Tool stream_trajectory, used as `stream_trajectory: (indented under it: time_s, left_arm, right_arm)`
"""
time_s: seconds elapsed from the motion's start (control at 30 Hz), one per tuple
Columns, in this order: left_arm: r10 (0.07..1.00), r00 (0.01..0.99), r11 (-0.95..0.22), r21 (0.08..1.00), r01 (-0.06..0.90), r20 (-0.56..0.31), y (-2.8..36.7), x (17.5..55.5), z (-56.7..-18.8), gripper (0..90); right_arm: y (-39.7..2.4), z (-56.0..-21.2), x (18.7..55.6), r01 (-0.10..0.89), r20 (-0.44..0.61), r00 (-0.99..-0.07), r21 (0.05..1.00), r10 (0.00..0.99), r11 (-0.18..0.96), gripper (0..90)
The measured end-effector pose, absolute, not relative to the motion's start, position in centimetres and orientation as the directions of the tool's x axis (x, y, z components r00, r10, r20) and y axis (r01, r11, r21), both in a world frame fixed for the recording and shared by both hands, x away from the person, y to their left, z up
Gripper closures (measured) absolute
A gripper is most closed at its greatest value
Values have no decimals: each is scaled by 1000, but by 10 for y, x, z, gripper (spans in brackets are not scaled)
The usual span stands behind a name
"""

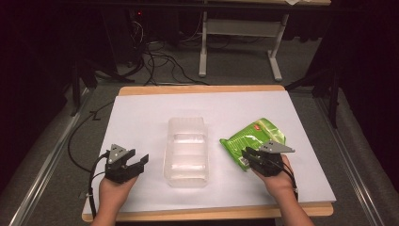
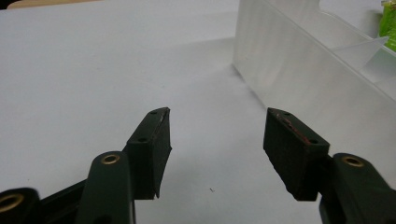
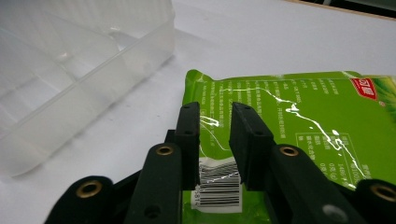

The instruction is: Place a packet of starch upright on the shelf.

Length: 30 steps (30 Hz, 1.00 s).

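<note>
A green snack packet (image 1: 254, 134) lies on the white sheet, right of a clear plastic tray (image 1: 187, 123) with dividers. My right gripper (image 1: 252, 157) is at the packet's near left corner. In the right gripper view its jaws (image 3: 215, 109) stand narrow, pinching the crinkled film of the packet (image 3: 299, 116) just above the barcode. My left gripper (image 1: 136, 158) rests left of the tray, open. The left gripper view shows nothing between the jaws of my left gripper (image 2: 217, 123), with the tray wall (image 2: 280, 60) ahead to the right.
The white sheet (image 1: 141, 117) covers a wooden table top. The tray (image 3: 70, 98) stands close to the packet's left edge. Beyond the table's far edge are floor cables (image 1: 160, 61) and a white table frame (image 1: 237, 35).
</note>
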<state>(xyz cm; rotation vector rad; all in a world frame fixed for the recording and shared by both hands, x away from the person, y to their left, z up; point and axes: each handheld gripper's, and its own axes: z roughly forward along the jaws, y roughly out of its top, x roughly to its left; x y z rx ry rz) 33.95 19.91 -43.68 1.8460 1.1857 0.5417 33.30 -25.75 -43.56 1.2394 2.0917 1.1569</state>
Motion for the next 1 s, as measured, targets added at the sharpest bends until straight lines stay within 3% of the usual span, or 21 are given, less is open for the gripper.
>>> stream_trajectory:
  time_s: [0.47, 0.9, 1.0]
  left_arm:
    - [884, 456, -189, 811, 554, -105, 196, 343, -443, 438]
    - [845, 521, -231, 798, 557, -120, 166, 336, -446, 837]
    - [837, 533, -240, 791, 563, -125, 160, 336, -448, 895]
  right_arm:
    - [-268, -438, 340, 498, 44, -502, 832, 864, 247, 580]
    - [-285, -434, 344, 484, 68, -477, 853, 876, 197, 543]
    - [-290, -433, 346, 484, 65, -466, 854, 882, 193, 538]
